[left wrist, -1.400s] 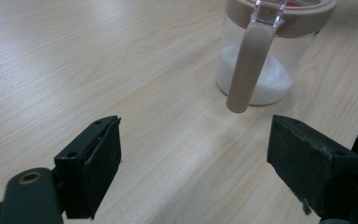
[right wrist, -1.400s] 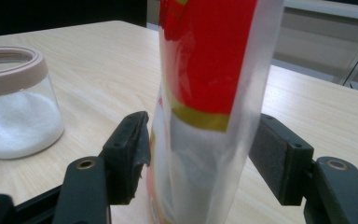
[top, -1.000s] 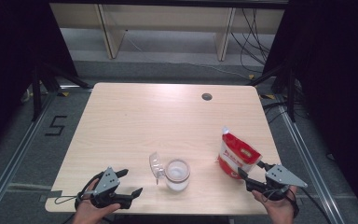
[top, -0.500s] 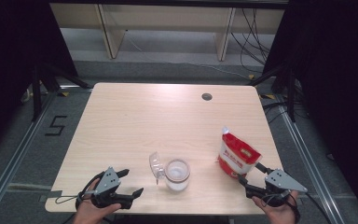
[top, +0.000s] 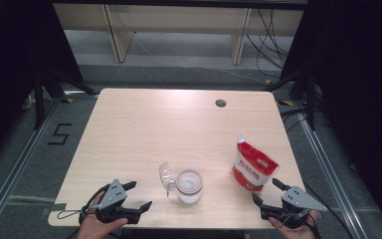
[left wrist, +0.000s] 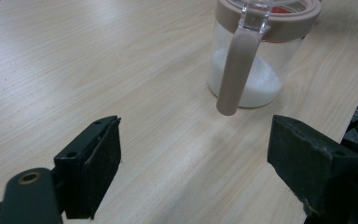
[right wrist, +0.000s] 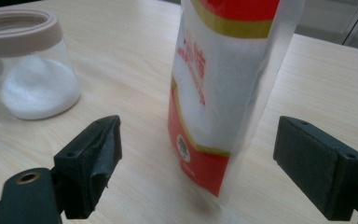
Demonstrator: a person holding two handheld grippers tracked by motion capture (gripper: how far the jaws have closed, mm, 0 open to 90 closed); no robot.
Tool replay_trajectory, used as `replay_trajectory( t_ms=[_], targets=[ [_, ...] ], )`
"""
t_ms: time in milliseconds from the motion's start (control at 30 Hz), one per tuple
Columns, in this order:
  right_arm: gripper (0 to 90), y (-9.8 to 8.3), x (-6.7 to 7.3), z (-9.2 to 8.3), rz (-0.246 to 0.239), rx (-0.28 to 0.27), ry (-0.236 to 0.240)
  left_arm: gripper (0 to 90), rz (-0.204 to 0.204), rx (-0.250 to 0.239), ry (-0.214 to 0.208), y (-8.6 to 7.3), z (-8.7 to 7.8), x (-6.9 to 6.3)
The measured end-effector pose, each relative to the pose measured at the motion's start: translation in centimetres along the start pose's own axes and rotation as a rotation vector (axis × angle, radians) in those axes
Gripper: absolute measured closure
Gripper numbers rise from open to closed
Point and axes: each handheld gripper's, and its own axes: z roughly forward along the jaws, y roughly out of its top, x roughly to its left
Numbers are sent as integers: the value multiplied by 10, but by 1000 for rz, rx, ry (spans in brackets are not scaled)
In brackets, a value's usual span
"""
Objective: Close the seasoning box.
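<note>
A clear jar with a beige rim holds white granules, its lid flipped open to the left. A red and white pouch stands upright on the table to its right. My left gripper rests open at the front left, pointing at the jar from a short way off. My right gripper is at the front right, just short of the pouch. Its jaws have just been opening, and the pouch's lower edge stands between them, clear of both pads.
A small dark round hole sits near the table's far edge. Shelving legs and cables lie on the floor beyond the table. The tabletop behind the jar and pouch is bare wood.
The right gripper's jaws have spread wider beside the pouch, which stays standing on its own. The left gripper and the jar have not moved.
</note>
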Motion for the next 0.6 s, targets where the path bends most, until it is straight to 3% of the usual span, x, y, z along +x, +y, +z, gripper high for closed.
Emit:
replay_trajectory(
  t_ms=[33,67,133,500,600],
  targets=[
    [162,-1,1,0,4,1,-1,171,-27,-12,1,0,2,-2],
    [162,0,-1,0,-18,4,4,171,-27,-12,1,0,2,-2],
    [162,-1,0,0,-11,7,-3,171,-33,-12,0,0,2,-3],
    [169,-1,0,2,-35,28,-6,180,-7,5,3,0,0,-4],
    [173,0,0,2,-60,10,-20,246,-13,5,-6,0,1,-4]
  ],
)
